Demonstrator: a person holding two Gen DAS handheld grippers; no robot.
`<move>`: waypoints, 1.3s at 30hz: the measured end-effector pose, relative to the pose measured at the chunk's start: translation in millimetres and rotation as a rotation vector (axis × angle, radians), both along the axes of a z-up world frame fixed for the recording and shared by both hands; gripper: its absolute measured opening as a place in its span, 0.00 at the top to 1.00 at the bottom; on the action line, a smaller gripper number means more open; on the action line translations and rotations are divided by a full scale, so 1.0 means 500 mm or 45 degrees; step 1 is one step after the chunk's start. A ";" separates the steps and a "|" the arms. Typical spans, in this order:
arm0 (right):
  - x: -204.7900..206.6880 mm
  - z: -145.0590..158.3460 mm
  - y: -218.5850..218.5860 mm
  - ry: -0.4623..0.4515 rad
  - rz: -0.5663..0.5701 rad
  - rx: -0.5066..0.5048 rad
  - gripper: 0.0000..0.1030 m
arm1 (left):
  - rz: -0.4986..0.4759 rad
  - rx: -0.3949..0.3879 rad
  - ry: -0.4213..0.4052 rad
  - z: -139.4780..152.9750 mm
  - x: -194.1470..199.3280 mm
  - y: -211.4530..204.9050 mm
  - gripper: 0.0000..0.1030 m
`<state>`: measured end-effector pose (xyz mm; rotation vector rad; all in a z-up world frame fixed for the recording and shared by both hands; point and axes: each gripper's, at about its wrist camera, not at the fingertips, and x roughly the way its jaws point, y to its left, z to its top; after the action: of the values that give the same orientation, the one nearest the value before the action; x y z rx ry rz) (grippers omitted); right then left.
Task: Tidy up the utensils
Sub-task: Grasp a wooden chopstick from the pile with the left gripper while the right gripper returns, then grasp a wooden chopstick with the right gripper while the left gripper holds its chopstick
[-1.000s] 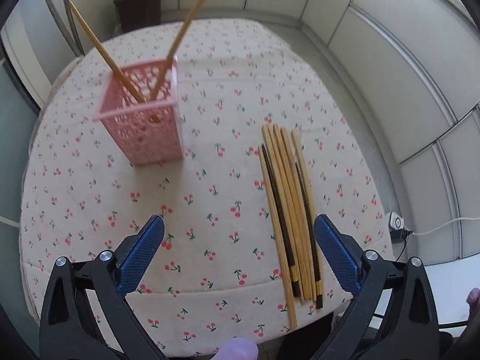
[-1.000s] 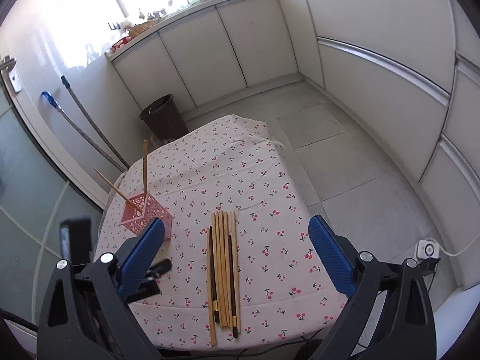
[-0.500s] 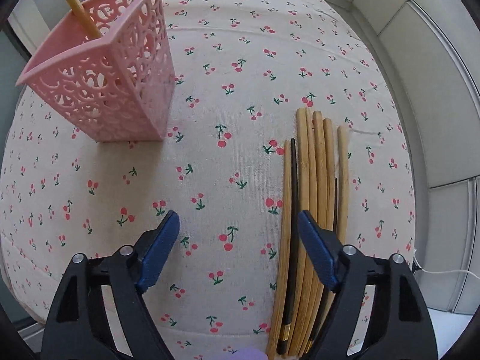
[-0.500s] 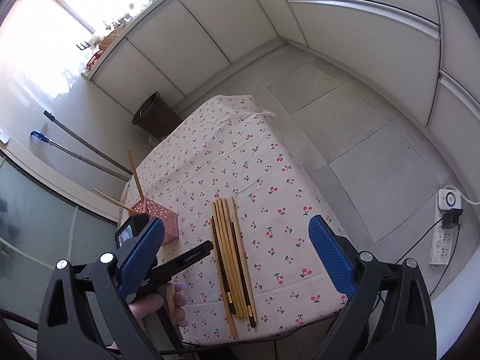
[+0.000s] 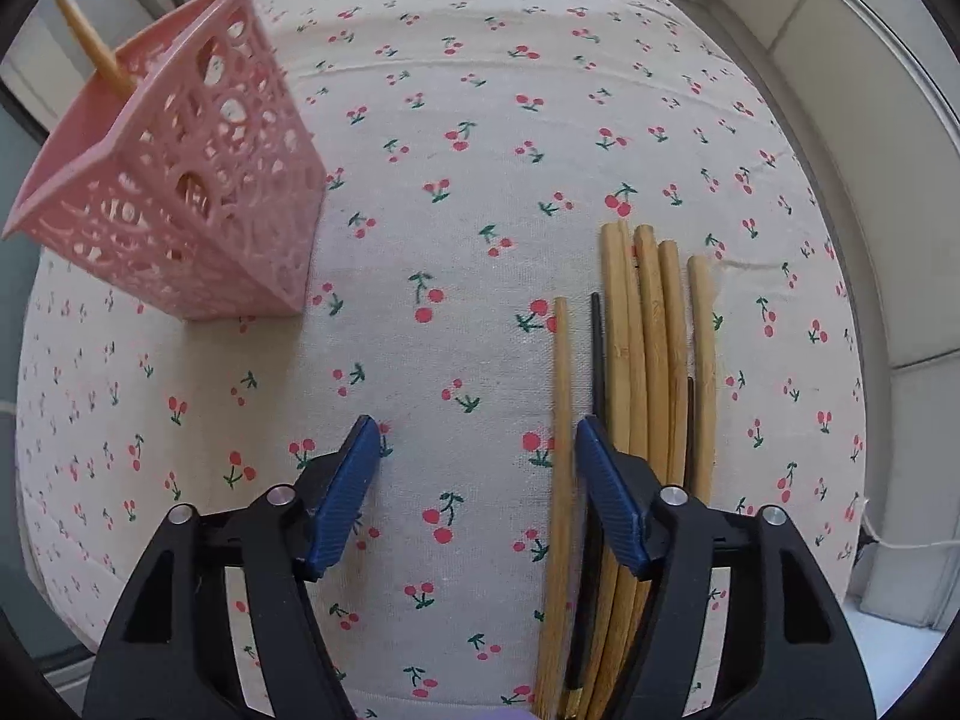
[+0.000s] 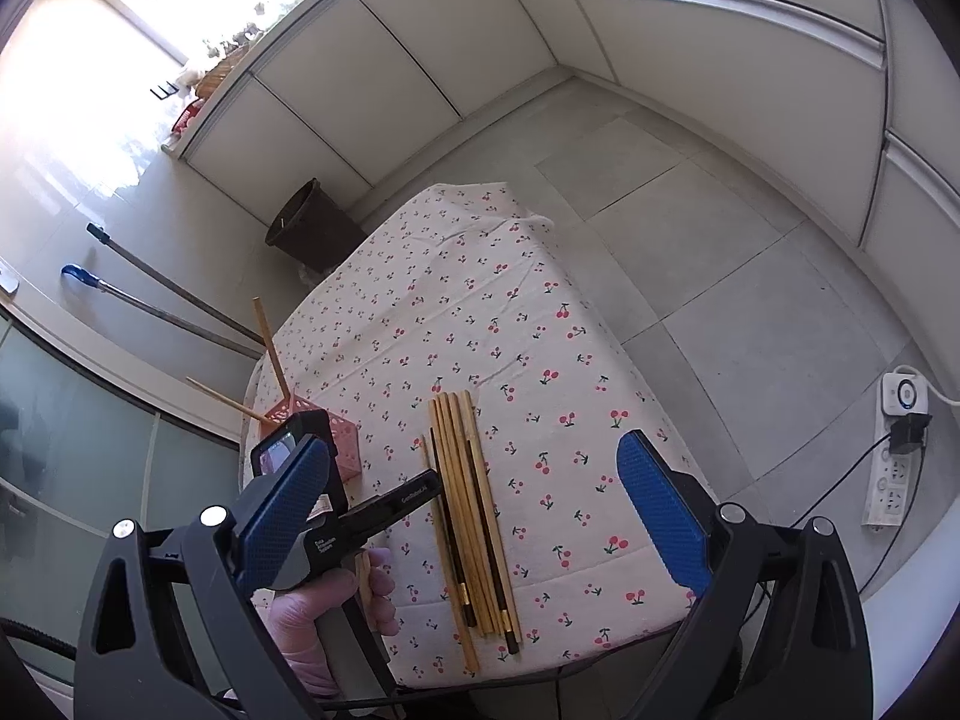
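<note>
Closing in on the chopsticks [image 5: 654, 360]: left tool [image 5: 477, 492] points steeply down at the worktop [image 5: 480, 120], its jaws have just been narrowing and stand part open. One light bamboo stick [image 5: 561, 450], leftmost of the row, lies in the gap just beside the right-hand pad [image 5: 609, 504]; the other pad is well clear of it, so nothing clenched yet. That right-hand pad sits over the thin black stick [image 5: 596, 354] next in the row.

Remaining sticks lie side by side, mostly touching, at 3 o'clock of the left tool in the left wrist view: several bamboo ones plus a second dark one mostly hidden between them.

Pink lattice holder [image 5: 180, 192] stands at 10 o'clock, well apart from the row, with two bamboo sticks [image 5: 90, 42] leaning out of it.

Right wrist view: right tool [image 6: 474, 510] is released, jaws wide, nothing between them, held above the near edge of the worktop. The row of chopsticks [image 6: 474, 516] shows between its pads, running toward 12 o'clock. A gloved hand [image 6: 324, 612] grips the left tool's handle at 7 o'clock; the holder [image 6: 345, 438] is partly hidden behind that tool.

Cherry-print cloth [image 6: 480, 312] covers the worktop. Dark bin [image 6: 312, 228] on the floor past the far end, around 11 o'clock.
</note>
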<state>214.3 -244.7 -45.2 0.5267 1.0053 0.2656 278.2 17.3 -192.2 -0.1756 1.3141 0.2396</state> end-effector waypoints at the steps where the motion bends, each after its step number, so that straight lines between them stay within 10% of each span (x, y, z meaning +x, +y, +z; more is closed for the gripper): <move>1: 0.003 -0.003 -0.001 0.008 -0.005 -0.012 0.09 | -0.023 0.004 -0.013 0.004 0.004 -0.014 0.53; 8: 0.067 -0.062 0.028 0.106 -0.012 -0.155 0.09 | -0.120 -0.018 -0.101 0.015 0.010 -0.038 0.93; 17: 0.173 -0.224 0.141 0.313 0.049 -0.243 0.09 | -0.172 -0.114 -0.264 0.087 -0.114 0.041 0.95; 22: 0.221 -0.275 0.202 0.372 0.097 -0.263 0.58 | -0.217 -0.142 -0.415 0.184 -0.160 0.054 0.95; 39: 0.249 -0.296 0.286 0.328 0.140 -0.403 0.59 | -0.217 -0.164 -0.487 0.240 -0.209 0.099 0.95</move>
<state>338.9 -101.6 -193.1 0.2201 1.3016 0.1333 173.6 66.7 -72.0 -0.2059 0.9571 -0.0246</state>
